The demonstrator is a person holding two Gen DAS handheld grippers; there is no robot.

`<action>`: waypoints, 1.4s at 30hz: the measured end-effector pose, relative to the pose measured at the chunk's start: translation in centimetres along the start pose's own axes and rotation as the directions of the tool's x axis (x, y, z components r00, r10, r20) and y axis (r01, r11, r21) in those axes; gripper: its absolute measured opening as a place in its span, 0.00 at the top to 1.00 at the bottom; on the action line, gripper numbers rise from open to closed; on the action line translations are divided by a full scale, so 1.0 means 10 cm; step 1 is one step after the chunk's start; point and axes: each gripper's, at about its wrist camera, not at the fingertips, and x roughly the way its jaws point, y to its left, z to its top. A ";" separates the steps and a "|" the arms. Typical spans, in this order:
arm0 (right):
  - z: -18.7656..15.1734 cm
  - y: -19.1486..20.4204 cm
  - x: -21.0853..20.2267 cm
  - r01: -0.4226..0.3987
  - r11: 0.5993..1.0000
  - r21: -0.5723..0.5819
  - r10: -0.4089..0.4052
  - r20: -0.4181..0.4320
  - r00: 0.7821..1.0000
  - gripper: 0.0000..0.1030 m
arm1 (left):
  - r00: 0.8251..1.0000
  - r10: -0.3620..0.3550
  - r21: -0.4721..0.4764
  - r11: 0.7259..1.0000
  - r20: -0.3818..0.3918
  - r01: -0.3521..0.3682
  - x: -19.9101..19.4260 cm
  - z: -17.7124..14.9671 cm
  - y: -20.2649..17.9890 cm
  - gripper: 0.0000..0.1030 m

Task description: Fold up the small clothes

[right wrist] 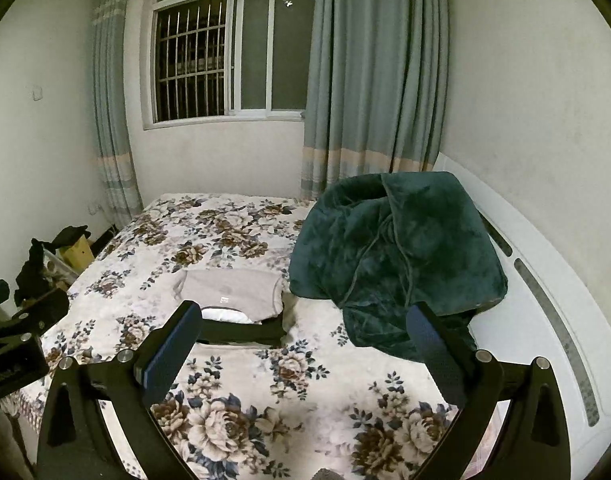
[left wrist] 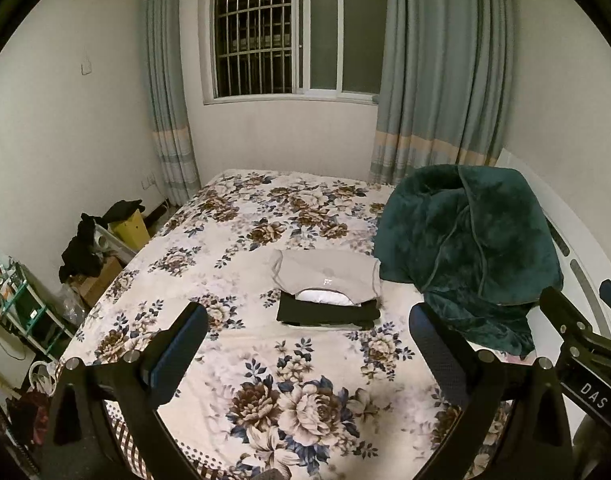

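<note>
While both grippers hover spread wide and empty, 2 folded clothes sit stacked on the floral bed.

A folded beige top lies on a folded black garment, just left of the green blanket; the left gripper and right gripper hang short of the stack, apart from the blanket.

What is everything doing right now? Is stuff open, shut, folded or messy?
Left claw: open, holding nothing.
Right claw: open, holding nothing.
Beige shirt: folded, on top of the pile.
Black garment: folded flat, under the shirt.
Green blanket: bunched in a heap.
Curtains: pulled aside.
Window: cannot tell if open.
</note>
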 end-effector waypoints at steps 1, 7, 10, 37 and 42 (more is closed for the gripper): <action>0.00 0.00 0.00 0.001 1.000 0.002 -0.001 0.000 1.000 0.00 | 1.000 0.001 0.000 1.000 0.001 -0.001 -0.01 0.00 0.00 0.00; 0.03 -0.03 -0.03 -0.007 1.000 0.003 0.007 0.004 1.000 0.00 | 1.000 -0.001 0.000 1.000 0.003 0.001 -0.03 -0.01 0.00 0.00; 0.06 0.00 -0.03 -0.012 1.000 -0.005 0.012 0.006 1.000 0.00 | 1.000 -0.007 0.001 1.000 0.007 0.007 -0.10 0.00 -0.01 0.00; 0.13 0.03 -0.08 -0.015 1.000 -0.007 0.015 0.044 0.999 0.00 | 0.999 0.006 -0.004 1.000 0.044 -0.006 -0.26 0.09 0.03 0.00; 0.13 0.02 -0.10 -0.017 1.000 -0.003 0.018 0.049 0.999 0.00 | 0.999 0.009 -0.007 1.000 0.046 -0.009 -0.28 0.11 0.03 0.00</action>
